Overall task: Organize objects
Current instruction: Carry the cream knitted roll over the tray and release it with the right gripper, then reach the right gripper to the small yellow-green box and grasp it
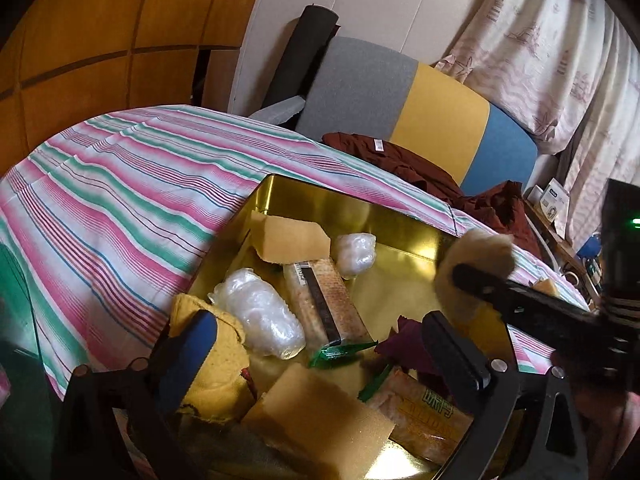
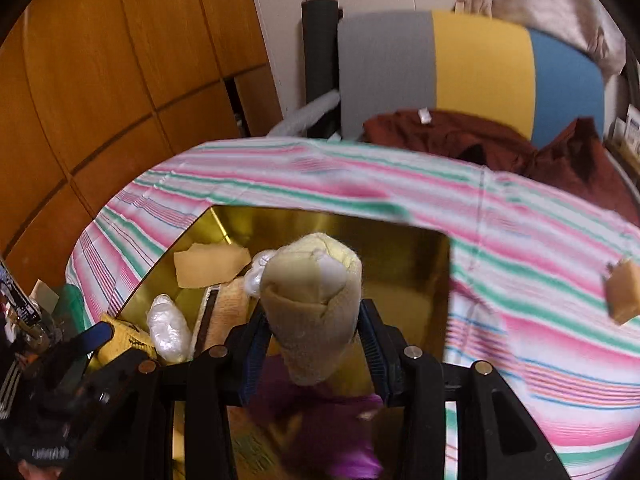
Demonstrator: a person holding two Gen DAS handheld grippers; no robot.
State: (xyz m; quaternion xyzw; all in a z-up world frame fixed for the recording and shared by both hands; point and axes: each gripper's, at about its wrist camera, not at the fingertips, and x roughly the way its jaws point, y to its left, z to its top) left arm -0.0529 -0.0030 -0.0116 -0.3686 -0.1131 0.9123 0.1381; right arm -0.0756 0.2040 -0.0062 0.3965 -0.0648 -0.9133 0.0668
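Observation:
A gold tin box point(image 1: 400, 240) point(image 2: 400, 256) lies on the striped cloth and holds sponges, plastic-wrapped bundles, cracker packs and a yellow cloth point(image 1: 218, 364). My right gripper point(image 2: 316, 344) is shut on a rolled beige and yellow sock point(image 2: 316, 300) and holds it above the box; the sock also shows in the left wrist view point(image 1: 472, 268). My left gripper point(image 1: 320, 356) is open over the near part of the box, with the yellow cloth by its left finger point(image 1: 192, 356).
A sponge piece point(image 2: 624, 296) lies on the striped cloth point(image 1: 120, 200) right of the box. A dark red garment point(image 1: 420, 168) lies at the far edge, before a grey, yellow and blue chair back point(image 1: 420, 108). Wooden cabinets point(image 1: 100, 32) stand at the left.

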